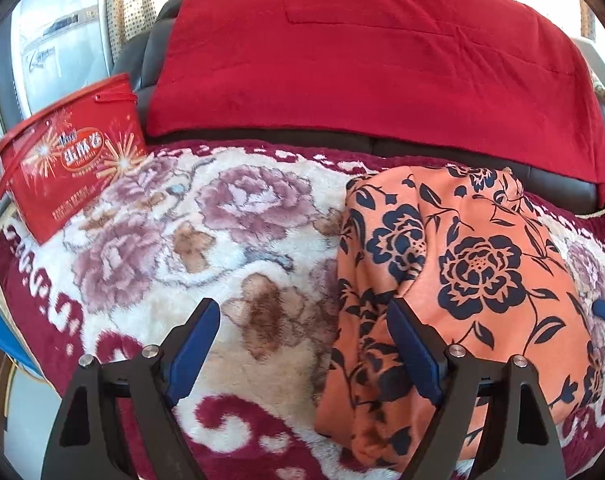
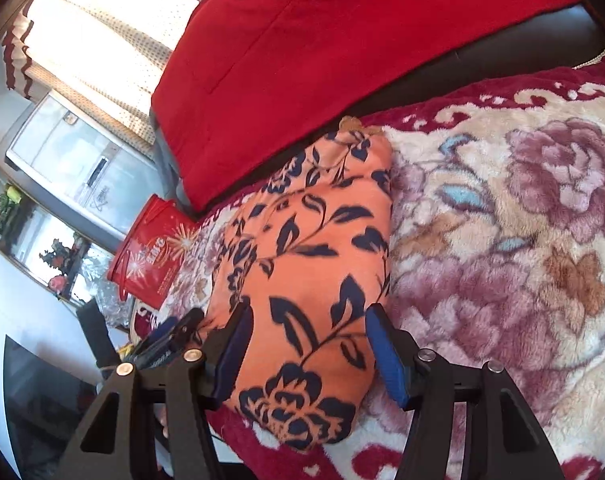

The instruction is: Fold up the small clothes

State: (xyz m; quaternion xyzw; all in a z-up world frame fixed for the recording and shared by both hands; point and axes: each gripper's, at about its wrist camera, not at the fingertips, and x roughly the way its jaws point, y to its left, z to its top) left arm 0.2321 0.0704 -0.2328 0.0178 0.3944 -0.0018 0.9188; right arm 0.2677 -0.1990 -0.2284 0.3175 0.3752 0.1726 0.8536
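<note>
Right wrist view: right hand-held gripper [image 2: 306,336] gapes wide over the folded orange garment [image 2: 302,248], gripping nothing.

Folded garment [image 1: 458,280] lies on the blanket [image 1: 190,248], toward its right side in the left wrist view. Box [image 1: 74,164] sits on the blanket's far left corner, well apart from the garment. Behind both, a cloth [image 1: 382,64] drapes over the sofa back [image 1: 150,40]. Left gripper [image 1: 304,344] hangs over the garment's left edge; right gripper [image 2: 308,350] straddles its near end.
</note>
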